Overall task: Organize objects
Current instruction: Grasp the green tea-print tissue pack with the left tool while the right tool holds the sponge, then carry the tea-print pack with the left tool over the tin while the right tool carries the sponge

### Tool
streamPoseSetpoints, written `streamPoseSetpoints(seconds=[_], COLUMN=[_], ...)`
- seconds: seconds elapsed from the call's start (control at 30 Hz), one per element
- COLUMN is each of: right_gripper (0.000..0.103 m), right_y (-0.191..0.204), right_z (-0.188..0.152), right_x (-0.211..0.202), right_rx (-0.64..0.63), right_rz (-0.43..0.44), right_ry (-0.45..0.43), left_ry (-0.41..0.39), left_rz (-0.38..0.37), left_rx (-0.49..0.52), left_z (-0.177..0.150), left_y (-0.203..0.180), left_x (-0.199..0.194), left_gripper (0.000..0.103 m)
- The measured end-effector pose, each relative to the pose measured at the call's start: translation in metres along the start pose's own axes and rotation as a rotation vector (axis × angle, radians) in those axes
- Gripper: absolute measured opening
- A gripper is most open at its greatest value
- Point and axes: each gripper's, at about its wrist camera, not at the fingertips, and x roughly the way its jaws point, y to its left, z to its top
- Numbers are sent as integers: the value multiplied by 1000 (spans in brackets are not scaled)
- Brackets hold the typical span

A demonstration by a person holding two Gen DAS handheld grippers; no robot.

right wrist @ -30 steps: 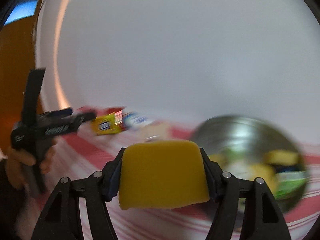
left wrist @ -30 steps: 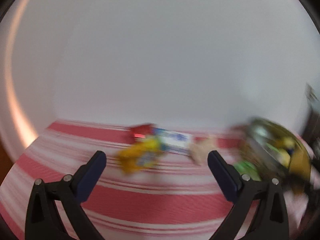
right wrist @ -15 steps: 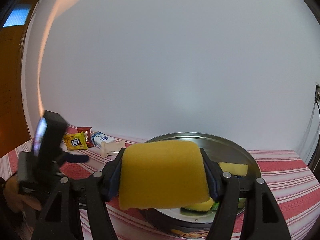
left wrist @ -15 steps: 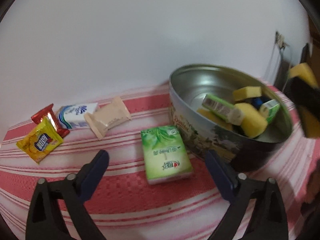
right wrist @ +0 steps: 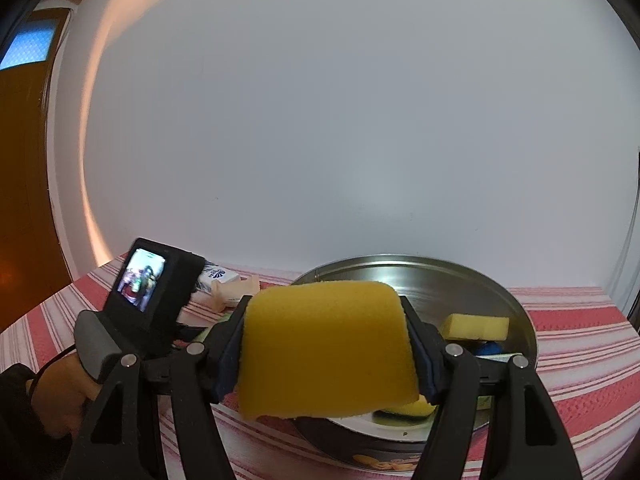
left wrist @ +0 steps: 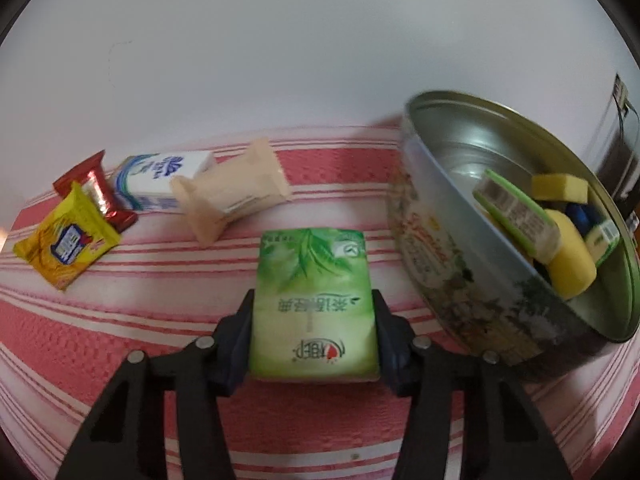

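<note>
The left gripper is just closing its jaws on the soft green tissue pack lying on the red striped cloth beside the round metal tin, and it might be slipping out, while the right gripper is squeezing a yellow sponge over the tin.

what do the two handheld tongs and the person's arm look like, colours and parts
Both the left tongs and the right tongs are matte black plastic with triangular cut-outs, silver rivets at the pivots and dark navy pads. The left unit carries a black camera block with a small lit screen on its back. The hand gripping it wears a dark sleeve.
</note>
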Motion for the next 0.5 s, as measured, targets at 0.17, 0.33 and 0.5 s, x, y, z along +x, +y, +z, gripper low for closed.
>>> streamPoseSetpoints(seconds=[0.17,0.33,0.5], right_gripper=[70,70,70], right_y=[2,-6,-21], right_z=[4,6,10], right_x=[7,4,0], right_rx=[4,15,36], right_rz=[-21,-63,-114], right_ry=[-6,-29,-66], left_ry=[-107,-314,-418], left_rz=[23,131,118], left_rx=[-120,-103,-74], left_z=[-4,0,5], left_y=[22,10,-3], left_x=[-20,-57,-85], left_gripper=[52,52,52])
